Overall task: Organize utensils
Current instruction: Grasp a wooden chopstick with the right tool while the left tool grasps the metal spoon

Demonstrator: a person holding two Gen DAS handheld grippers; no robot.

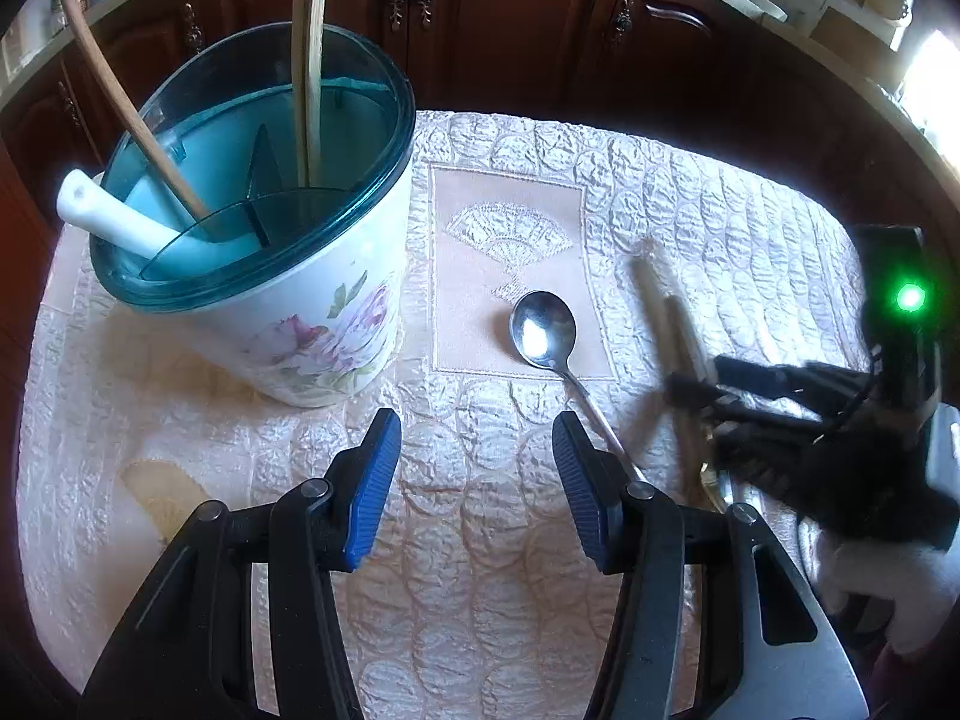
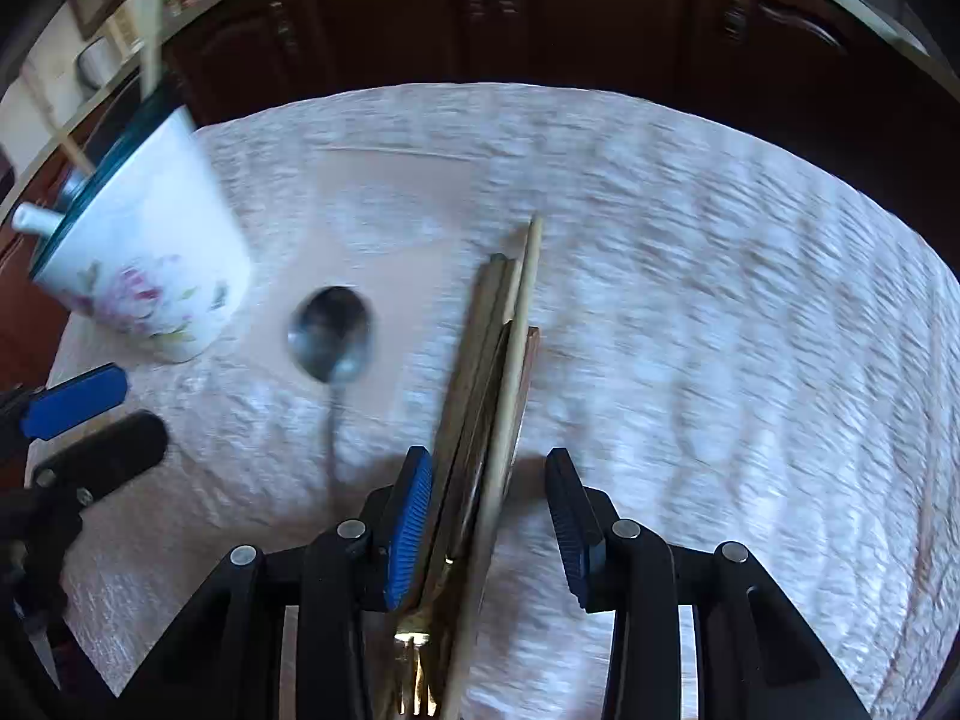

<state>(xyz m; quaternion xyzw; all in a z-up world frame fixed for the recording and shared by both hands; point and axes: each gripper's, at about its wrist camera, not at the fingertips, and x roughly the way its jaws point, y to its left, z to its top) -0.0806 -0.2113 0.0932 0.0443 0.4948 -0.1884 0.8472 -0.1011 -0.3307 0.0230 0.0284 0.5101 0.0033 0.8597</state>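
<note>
A white floral utensil holder point(image 1: 300, 324) with a teal divided rim stands at the left of the table; it also shows in the right wrist view point(image 2: 150, 258). It holds wooden utensils point(image 1: 309, 60) and a white-handled one point(image 1: 102, 216). A metal spoon point(image 1: 543, 330) lies on the cloth, also in the right wrist view point(image 2: 333, 330). My left gripper point(image 1: 477, 480) is open and empty, just above the cloth, near the spoon's handle. A bundle of wooden-handled utensils point(image 2: 498, 372) lies between the jaws of my open right gripper point(image 2: 489, 522), also blurred in the left wrist view point(image 1: 678, 324).
The table is covered with a quilted cream cloth point(image 1: 690, 210). Dark wooden cabinets point(image 1: 510, 12) stand behind it. My right gripper point(image 1: 810, 414) shows in the left wrist view at the right, and my left gripper point(image 2: 90, 420) in the right wrist view at the left.
</note>
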